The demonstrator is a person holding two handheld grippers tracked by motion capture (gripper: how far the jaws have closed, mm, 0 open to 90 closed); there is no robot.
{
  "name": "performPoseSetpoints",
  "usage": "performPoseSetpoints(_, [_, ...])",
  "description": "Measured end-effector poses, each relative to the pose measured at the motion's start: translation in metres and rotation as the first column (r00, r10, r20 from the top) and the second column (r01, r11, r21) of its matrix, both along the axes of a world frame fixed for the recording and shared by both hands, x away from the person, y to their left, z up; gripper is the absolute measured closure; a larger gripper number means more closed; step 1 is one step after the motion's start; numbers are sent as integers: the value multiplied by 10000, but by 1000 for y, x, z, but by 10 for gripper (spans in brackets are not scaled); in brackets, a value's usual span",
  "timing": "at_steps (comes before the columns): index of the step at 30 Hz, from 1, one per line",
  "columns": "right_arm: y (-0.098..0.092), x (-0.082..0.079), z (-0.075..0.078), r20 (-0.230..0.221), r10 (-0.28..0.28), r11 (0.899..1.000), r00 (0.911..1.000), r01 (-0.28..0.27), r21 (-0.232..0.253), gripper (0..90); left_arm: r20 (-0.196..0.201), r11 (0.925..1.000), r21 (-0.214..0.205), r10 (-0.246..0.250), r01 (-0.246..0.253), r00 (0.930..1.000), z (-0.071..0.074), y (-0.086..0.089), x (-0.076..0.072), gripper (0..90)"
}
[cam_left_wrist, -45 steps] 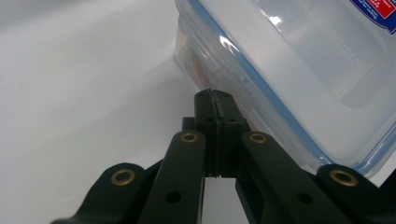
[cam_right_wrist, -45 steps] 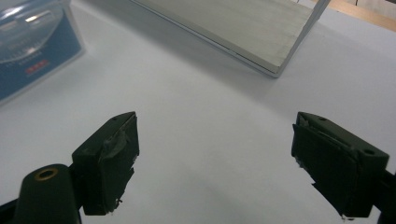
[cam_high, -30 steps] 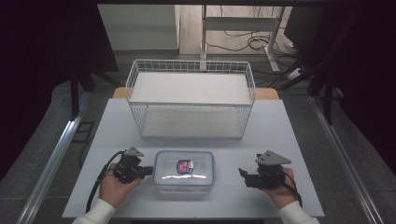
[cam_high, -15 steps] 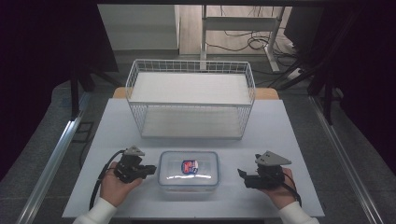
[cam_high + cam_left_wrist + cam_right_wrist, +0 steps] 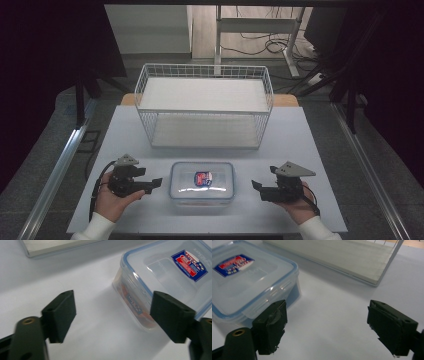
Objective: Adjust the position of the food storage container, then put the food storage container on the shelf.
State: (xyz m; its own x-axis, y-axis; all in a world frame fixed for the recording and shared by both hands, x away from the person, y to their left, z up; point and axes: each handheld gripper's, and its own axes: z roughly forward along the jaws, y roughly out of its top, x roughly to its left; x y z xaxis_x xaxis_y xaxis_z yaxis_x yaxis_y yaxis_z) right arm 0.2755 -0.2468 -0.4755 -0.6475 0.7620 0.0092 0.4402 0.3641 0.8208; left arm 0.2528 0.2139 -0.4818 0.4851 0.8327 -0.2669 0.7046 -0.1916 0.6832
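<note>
Box (image 5: 202,181) first: a clear plastic container with a blue-edged snap lid and a red-and-blue label on top, sitting flat on the white tabletop (image 5: 310,135) near the person's edge, midway between the two hands. Its lid looks seated, and through the side wall in the left gripper view something orange shows inside, though what it is cannot be made out. On its left, the left hand-held gripper (image 5: 156,183) points at the box's short side with its jaws spread wide — in its own view one jaw stands in front of the box's near corner, the other out over bare tabletop, and neither touches the plastic. On the right, the right hand-held gripper (image 5: 256,186) mirrors this, jaws likewise wide apart and empty, one close by the lid's latch side, the other over open tabletop. Beyond the box, near the far edge, stands a white wire basket (image 5: 205,111) with a pale board as its floor, well apart from the box and with nothing in it. Judging from this layout, the work is at its very start — both tools are lined up to flank the box, but no grasp is made, and closing in, lifting and any carrying toward the basket are all left to do.
</note>
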Motion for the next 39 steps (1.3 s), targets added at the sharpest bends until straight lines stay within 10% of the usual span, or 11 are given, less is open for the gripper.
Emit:
performPoseSetpoints(18, [20,3,-1,-1654,727,9870,9836,-471,1536,169,-523,9902,-1392,-132,58,9985,-2,1,6,173])
performPoseSetpoints(27, [43,9,-8,-2831,1301,9773,9502,-748,1981,149,-1161,9635,-2637,-801,471,9900,-14,-7,22,181])
performPoseSetpoints(39, [52,10,-13,-2895,1321,9807,9480,-825,1773,149,-1892,9428,-3228,-1500,828,9704,-27,-16,32,200])
